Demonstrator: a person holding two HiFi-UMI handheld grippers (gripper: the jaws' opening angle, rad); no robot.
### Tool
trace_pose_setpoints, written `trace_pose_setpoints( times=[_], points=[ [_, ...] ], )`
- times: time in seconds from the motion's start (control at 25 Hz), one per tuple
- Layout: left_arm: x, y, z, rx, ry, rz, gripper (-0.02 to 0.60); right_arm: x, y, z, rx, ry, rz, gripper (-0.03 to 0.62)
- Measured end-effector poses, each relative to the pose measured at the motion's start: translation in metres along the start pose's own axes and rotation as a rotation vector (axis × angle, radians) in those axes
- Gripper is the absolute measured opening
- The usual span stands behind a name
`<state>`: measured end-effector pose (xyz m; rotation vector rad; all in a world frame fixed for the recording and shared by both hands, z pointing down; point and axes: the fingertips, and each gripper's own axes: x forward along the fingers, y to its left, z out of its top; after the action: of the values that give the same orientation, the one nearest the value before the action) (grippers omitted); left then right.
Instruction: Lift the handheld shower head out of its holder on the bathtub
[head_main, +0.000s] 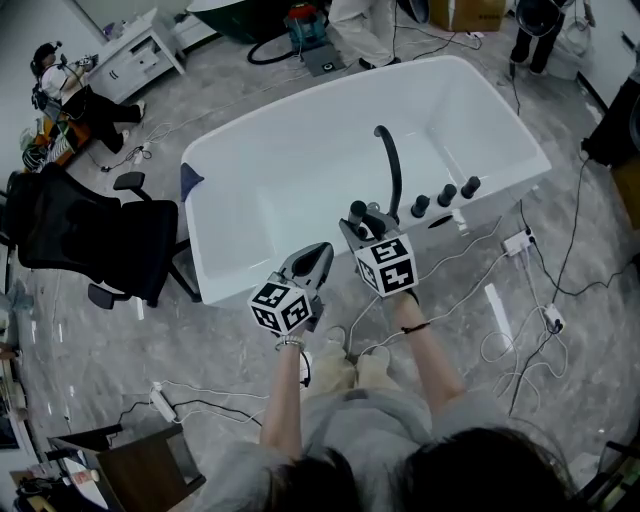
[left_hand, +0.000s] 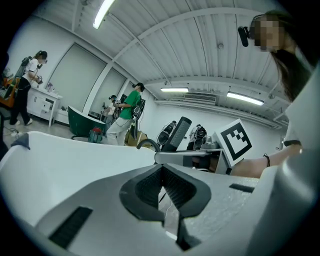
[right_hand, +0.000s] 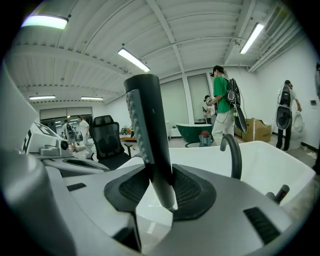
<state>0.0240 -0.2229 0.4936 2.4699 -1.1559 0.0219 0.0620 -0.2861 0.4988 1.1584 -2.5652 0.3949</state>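
The black handheld shower head (right_hand: 147, 130) stands upright between the pads of my right gripper (right_hand: 160, 192), which is shut on its lower handle. In the head view this gripper (head_main: 363, 222) hangs over the near rim of the white bathtub (head_main: 300, 190), just left of the curved black spout (head_main: 391, 165) and three black knobs (head_main: 446, 193). My left gripper (head_main: 312, 262) hovers beside it to the left, jaws shut and empty. From the left gripper (left_hand: 161, 186) view, the shower head (left_hand: 180, 131) rises beyond the tub rim next to the right gripper's marker cube (left_hand: 235, 141).
A black office chair (head_main: 100, 240) stands left of the tub. Cables and power strips (head_main: 520, 242) lie on the grey floor to the right and near my feet. People stand at the far side of the room by a green tub (right_hand: 194, 131).
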Motion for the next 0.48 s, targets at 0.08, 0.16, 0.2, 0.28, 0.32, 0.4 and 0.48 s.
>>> trace_pose_setpoints(
  times=[0.08, 0.16, 0.2, 0.28, 0.32, 0.4, 0.48],
  points=[
    [-0.007, -0.005, 0.007, 0.011, -0.016, 0.007, 0.005, -0.009, 0.006, 0.008, -0.011, -0.015, 0.009, 0.138],
    [-0.014, -0.011, 0.013, 0.024, -0.031, 0.015, 0.005, -0.018, 0.011, 0.016, -0.022, -0.031, 0.016, 0.138],
    [-0.017, -0.014, 0.017, 0.032, -0.039, 0.017, 0.005, -0.022, 0.014, 0.02, -0.027, -0.039, 0.019, 0.138],
    [-0.023, -0.019, 0.024, 0.045, -0.052, 0.022, 0.005, -0.031, 0.019, 0.026, -0.036, -0.051, 0.025, 0.138],
    [-0.027, -0.021, 0.027, 0.05, -0.057, 0.026, 0.005, -0.035, 0.023, 0.028, -0.04, -0.055, 0.03, 0.138],
    [-0.034, -0.026, 0.034, 0.062, -0.069, 0.035, 0.005, -0.045, 0.03, 0.033, -0.049, -0.065, 0.042, 0.138],
    [-0.04, -0.034, 0.043, 0.079, -0.087, 0.034, 0.005, -0.054, 0.037, 0.039, -0.062, -0.077, 0.05, 0.138]
  ],
)
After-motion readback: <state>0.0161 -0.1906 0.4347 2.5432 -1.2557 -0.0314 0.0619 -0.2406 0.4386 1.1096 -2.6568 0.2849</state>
